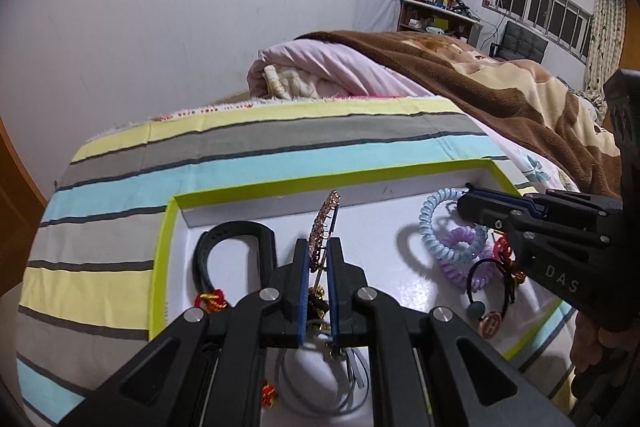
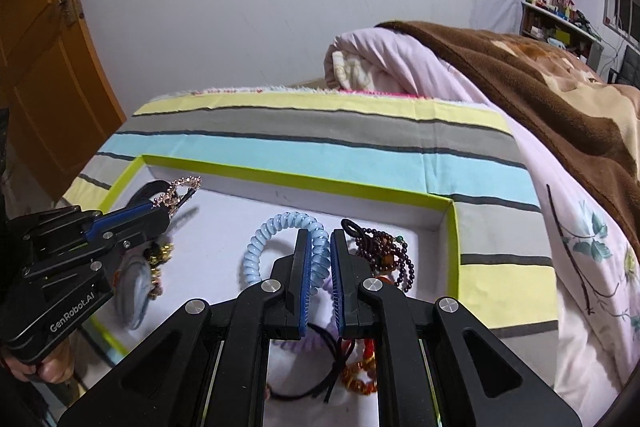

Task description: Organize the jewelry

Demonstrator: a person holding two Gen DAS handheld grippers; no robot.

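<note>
A shallow white tray with a lime-green rim [image 1: 336,175] [image 2: 296,174] lies on a striped cloth. My left gripper [image 1: 319,247] is shut on a rose-gold rhinestone hair clip [image 1: 323,227], held upright above the tray's left part; the clip also shows in the right wrist view [image 2: 178,193]. My right gripper [image 2: 320,243] is shut on a light-blue spiral hair tie [image 2: 280,231] lifted over the tray's right part; it also shows in the left wrist view [image 1: 440,227]. A purple spiral tie [image 1: 466,259] lies beneath it.
In the tray lie a black strap [image 1: 236,239], a red knot charm [image 1: 212,301], a dark bead bracelet [image 2: 386,251], a black elastic with charms [image 1: 490,303] and a grey band [image 1: 320,379]. Folded pink and brown blankets [image 1: 440,75] lie behind the striped cloth [image 1: 200,155].
</note>
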